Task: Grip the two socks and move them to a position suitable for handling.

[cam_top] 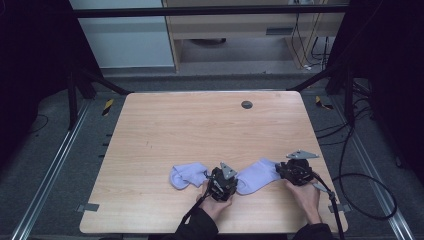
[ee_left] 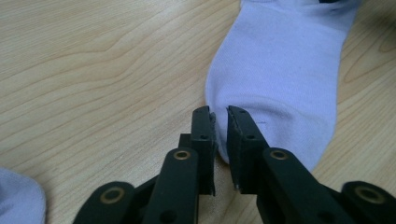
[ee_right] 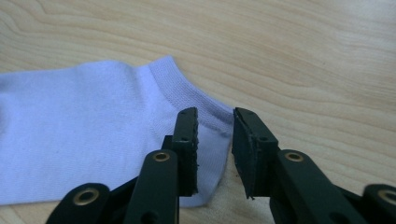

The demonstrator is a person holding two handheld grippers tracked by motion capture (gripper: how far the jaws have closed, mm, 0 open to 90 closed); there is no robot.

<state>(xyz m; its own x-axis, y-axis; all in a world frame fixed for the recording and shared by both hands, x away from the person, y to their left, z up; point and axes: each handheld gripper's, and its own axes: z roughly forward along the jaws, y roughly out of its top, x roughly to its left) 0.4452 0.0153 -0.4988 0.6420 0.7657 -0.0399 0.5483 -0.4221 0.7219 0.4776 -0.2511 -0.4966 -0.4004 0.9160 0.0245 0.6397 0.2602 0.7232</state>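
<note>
The soft, limp sock [cam_top: 257, 175] is best pinched at its ends, where the left gripper [ee_left: 220, 116] and right gripper [ee_right: 215, 119] are poised with jaws narrowly apart, unclamped.

Even, soft overhead light on the table [cam_top: 200, 125], dark surroundings, slightly grainy, faint shadows.

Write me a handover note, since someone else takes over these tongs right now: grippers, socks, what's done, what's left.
Left tongs: jaws nearly closed at the toe end of the right sock; a narrow gap shows, grip uncertain.
Right tongs: open, straddling that sock's cuff edge, not pressing.
The sock lies flat on the table; the left sock lies bunched beside the left tongs.
Done: both tongs set at the sock's two ends.
Left: probably close both, lift it, and pair it with the other.
</note>
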